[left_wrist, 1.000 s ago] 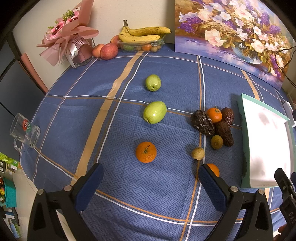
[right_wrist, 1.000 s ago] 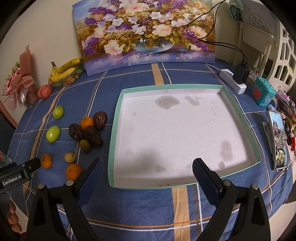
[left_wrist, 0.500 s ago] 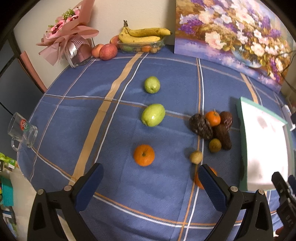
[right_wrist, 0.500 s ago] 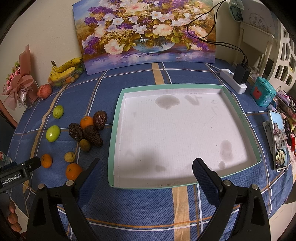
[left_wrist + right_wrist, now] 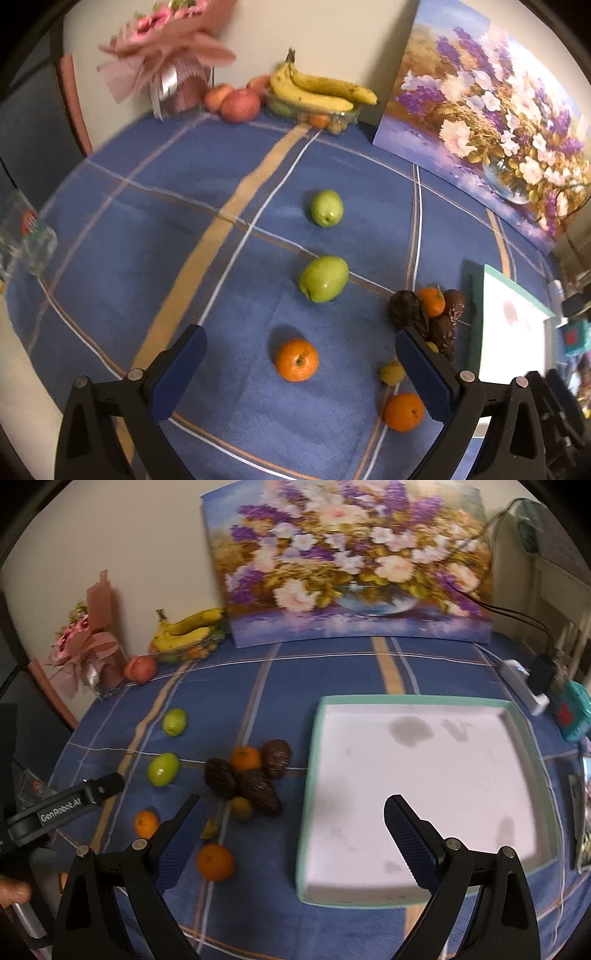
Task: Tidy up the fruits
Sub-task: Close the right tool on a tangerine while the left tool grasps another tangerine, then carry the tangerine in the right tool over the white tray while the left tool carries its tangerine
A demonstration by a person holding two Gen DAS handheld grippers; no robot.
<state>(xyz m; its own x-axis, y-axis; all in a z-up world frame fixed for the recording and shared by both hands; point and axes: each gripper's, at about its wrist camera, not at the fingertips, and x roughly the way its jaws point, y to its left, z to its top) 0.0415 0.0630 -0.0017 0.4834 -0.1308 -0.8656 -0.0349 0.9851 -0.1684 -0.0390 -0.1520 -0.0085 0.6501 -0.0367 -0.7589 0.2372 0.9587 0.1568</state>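
Loose fruit lies on the blue tablecloth. In the left wrist view an orange sits between the open fingers of my left gripper, which holds nothing. Two green fruits lie beyond it, a second orange and a small yellow fruit to the right. A pile of dark brown fruits with a small orange lies near the tray. My right gripper is open and empty over the near left edge of the white tray, which has a green rim.
Bananas on a clear box, red apples and a pink bouquet stand at the back. A flower painting leans on the wall. A glass mug is at the left edge. A power strip and teal box are right.
Both grippers have swung left and moved forward. The left gripper now frames the near orange more closely. The right gripper's view has shifted from the tray's middle toward the fruit pile.
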